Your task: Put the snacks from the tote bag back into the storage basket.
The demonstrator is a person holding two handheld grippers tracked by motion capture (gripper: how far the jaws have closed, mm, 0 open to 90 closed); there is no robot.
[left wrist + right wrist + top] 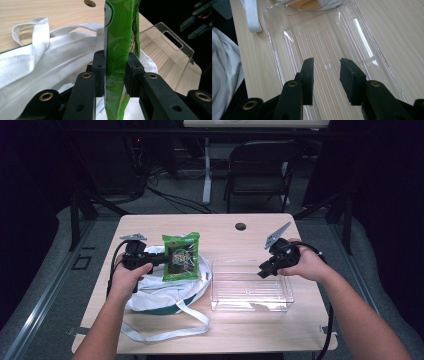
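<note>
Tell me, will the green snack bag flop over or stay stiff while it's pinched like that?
The green snack bag probably bends easily: it is thin shiny film, and the left gripper squeezes it flat between its pads. It stands upright above the white cloth bag, so it seems light and puffy enough to hold its shape. The glossy film may be slippery.

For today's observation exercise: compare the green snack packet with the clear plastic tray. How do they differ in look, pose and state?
The green snack packet is opaque and printed; the clear plastic tray is see-through, showing the table's wood grain. The packet is held up, clamped between the left gripper's pads above the white bag; the tray rests flat on the table. The right gripper hangs open over the tray, touching nothing. Both are roughly rectangular.
</note>
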